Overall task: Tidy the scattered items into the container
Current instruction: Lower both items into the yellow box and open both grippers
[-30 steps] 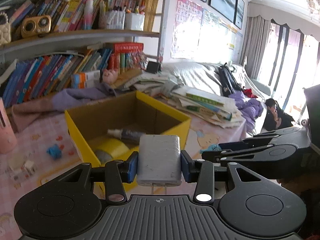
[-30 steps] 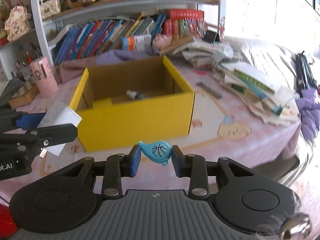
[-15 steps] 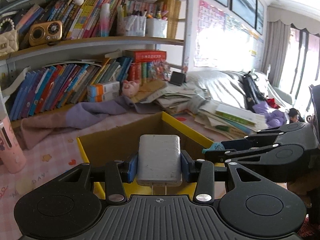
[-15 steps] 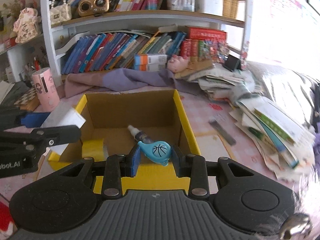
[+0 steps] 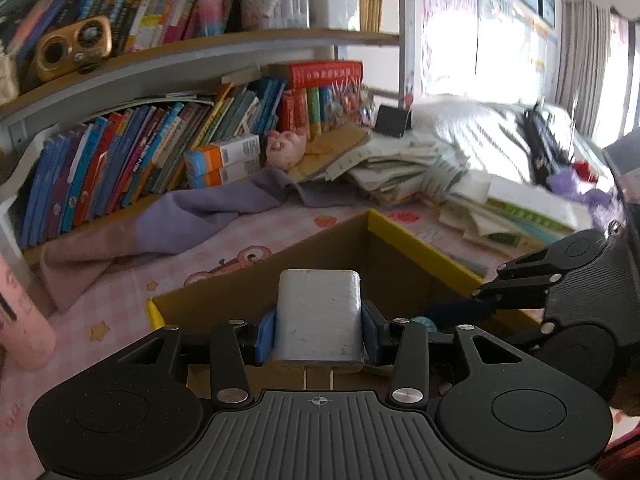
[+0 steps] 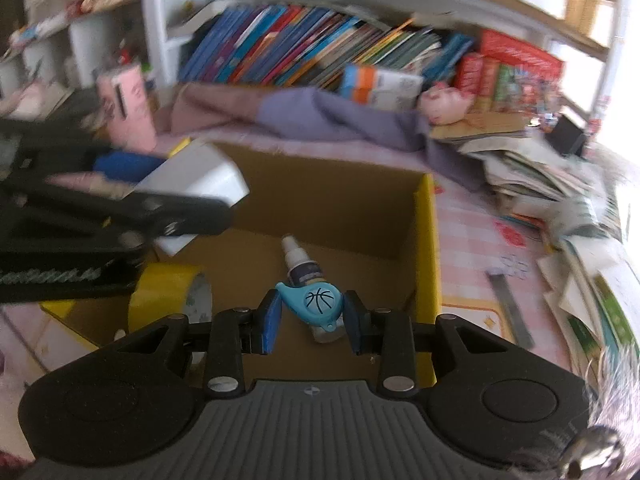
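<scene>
A pink checked cloth with cartoon prints covers the worktop (image 5: 132, 292), which stands against a white bookshelf (image 5: 168, 68) packed with leaning books. A purple cloth (image 6: 332, 116) lies crumpled along the shelf's foot, a pink pig toy (image 5: 286, 148) beside it, and loose papers and booklets (image 5: 400, 164) pile up at the right. On the worktop sits an open yellow cardboard box (image 6: 430, 240); inside lie a roll of yellow tape (image 6: 168, 292) and a small spray bottle (image 6: 298, 260). Above the box, the left gripper (image 5: 319, 328) has its fingers clamped on a white charger block (image 5: 319, 316), and the right gripper (image 6: 310, 316) pinches a blue whistle-shaped trinket (image 6: 314, 300).
</scene>
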`<action>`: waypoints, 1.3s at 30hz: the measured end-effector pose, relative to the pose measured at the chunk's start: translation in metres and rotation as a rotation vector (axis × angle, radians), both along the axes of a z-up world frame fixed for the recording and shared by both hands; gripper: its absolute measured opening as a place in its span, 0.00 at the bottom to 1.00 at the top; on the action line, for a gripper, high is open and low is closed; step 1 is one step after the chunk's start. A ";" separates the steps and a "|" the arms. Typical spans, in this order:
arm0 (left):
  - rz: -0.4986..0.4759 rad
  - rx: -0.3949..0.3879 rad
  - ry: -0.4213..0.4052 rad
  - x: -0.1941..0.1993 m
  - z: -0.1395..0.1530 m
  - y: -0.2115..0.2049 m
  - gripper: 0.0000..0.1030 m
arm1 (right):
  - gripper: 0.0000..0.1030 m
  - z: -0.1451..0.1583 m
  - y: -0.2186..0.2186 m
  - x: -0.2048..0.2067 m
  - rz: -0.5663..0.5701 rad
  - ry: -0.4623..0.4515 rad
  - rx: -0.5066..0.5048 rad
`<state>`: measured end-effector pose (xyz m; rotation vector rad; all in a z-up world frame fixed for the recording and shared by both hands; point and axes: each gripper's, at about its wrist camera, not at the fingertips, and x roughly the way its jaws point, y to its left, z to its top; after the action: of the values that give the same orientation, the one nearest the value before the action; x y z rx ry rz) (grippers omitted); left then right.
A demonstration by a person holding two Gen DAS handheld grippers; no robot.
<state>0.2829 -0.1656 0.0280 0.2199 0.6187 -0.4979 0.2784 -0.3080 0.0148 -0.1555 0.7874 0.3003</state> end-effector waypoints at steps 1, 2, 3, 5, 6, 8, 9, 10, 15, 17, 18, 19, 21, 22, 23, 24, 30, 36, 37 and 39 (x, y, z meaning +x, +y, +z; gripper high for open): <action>0.001 0.016 0.002 0.004 -0.002 -0.003 0.40 | 0.31 -0.003 0.000 0.004 0.016 0.013 -0.005; 0.003 0.032 0.006 0.009 -0.005 -0.005 0.41 | 0.31 -0.006 0.002 0.009 0.037 0.026 -0.014; 0.004 0.044 0.010 0.013 -0.007 -0.008 0.40 | 0.31 -0.008 0.003 0.012 0.053 0.037 -0.022; 0.006 0.069 0.019 0.020 -0.013 -0.013 0.41 | 0.31 -0.012 0.004 0.020 0.084 0.060 -0.033; 0.006 0.081 0.026 0.023 -0.016 -0.015 0.40 | 0.31 -0.015 0.003 0.023 0.094 0.071 -0.038; 0.004 0.100 0.041 0.028 -0.021 -0.018 0.40 | 0.31 -0.019 0.002 0.030 0.113 0.097 -0.046; 0.003 0.109 0.050 0.030 -0.024 -0.019 0.40 | 0.31 -0.021 0.001 0.033 0.121 0.107 -0.049; 0.002 0.118 0.059 0.032 -0.026 -0.021 0.40 | 0.31 -0.022 0.002 0.036 0.137 0.113 -0.049; -0.002 0.150 0.100 0.037 -0.037 -0.028 0.40 | 0.31 -0.029 0.005 0.041 0.192 0.140 -0.070; -0.007 0.175 0.102 0.037 -0.039 -0.031 0.40 | 0.31 -0.031 0.006 0.041 0.211 0.152 -0.070; -0.009 0.181 0.104 0.037 -0.039 -0.032 0.41 | 0.31 -0.032 0.006 0.040 0.219 0.157 -0.071; -0.010 0.187 0.112 0.038 -0.040 -0.033 0.41 | 0.31 -0.033 0.007 0.040 0.227 0.163 -0.071; -0.006 0.196 0.133 0.040 -0.043 -0.033 0.41 | 0.31 -0.036 0.008 0.041 0.240 0.179 -0.069; -0.003 0.196 0.140 0.040 -0.043 -0.033 0.41 | 0.31 -0.037 0.009 0.041 0.244 0.184 -0.068; -0.001 0.195 0.143 0.041 -0.043 -0.033 0.41 | 0.31 -0.037 0.009 0.042 0.245 0.183 -0.067; -0.001 0.193 0.146 0.041 -0.043 -0.032 0.41 | 0.31 -0.037 0.009 0.042 0.246 0.187 -0.062; 0.004 0.194 0.163 0.043 -0.045 -0.032 0.41 | 0.31 -0.037 0.009 0.042 0.248 0.190 -0.053; 0.003 0.197 0.132 0.039 -0.042 -0.033 0.44 | 0.31 -0.038 0.009 0.042 0.249 0.194 -0.054; 0.009 0.198 0.125 0.038 -0.041 -0.032 0.47 | 0.32 -0.037 0.009 0.042 0.247 0.196 -0.049; 0.018 0.188 0.106 0.036 -0.039 -0.031 0.51 | 0.35 -0.037 0.009 0.042 0.243 0.199 -0.038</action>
<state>0.3189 -0.1963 -0.0113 0.3668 0.7715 -0.4357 0.3208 -0.2987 -0.0219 -0.2611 0.9737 0.5371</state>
